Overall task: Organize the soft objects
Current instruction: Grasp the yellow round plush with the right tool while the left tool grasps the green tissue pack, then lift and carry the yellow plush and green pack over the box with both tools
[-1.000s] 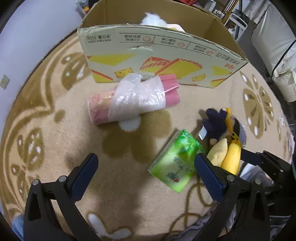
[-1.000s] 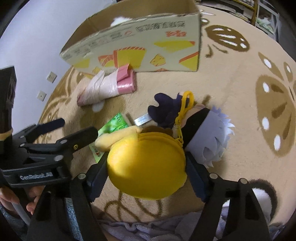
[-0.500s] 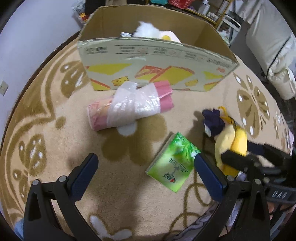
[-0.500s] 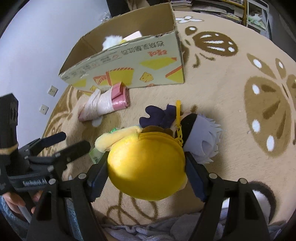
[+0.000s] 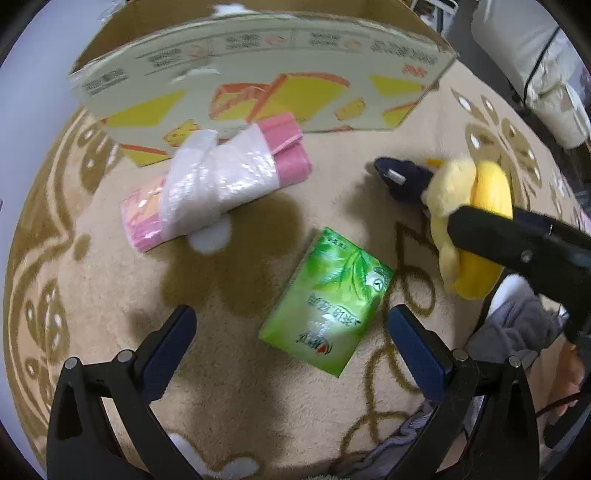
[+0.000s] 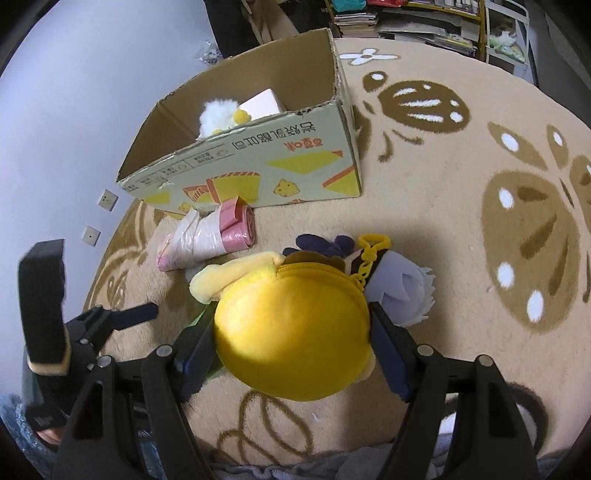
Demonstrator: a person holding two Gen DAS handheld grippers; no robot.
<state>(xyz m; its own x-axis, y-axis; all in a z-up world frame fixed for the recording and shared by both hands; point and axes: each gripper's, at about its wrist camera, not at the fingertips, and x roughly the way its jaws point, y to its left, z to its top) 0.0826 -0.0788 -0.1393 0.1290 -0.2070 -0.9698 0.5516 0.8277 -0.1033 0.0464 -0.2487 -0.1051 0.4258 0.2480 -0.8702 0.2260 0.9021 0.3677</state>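
Observation:
My right gripper is shut on a round yellow plush and holds it above the carpet; it also shows in the left wrist view. Under it lies a doll with grey hair and dark blue clothes. My left gripper is open and empty, low over a green tissue pack. A pink roll wrapped in clear plastic lies in front of the open cardboard box, which holds a white fluffy toy and a pale box.
The round beige carpet with brown patterns covers the floor. A grey wall with sockets is to the left. Shelves with books stand at the back. Grey cloth lies near my right hand.
My right gripper has lifted the yellow plush higher off the doll. My left gripper has dropped closer to the green tissue pack and the box.

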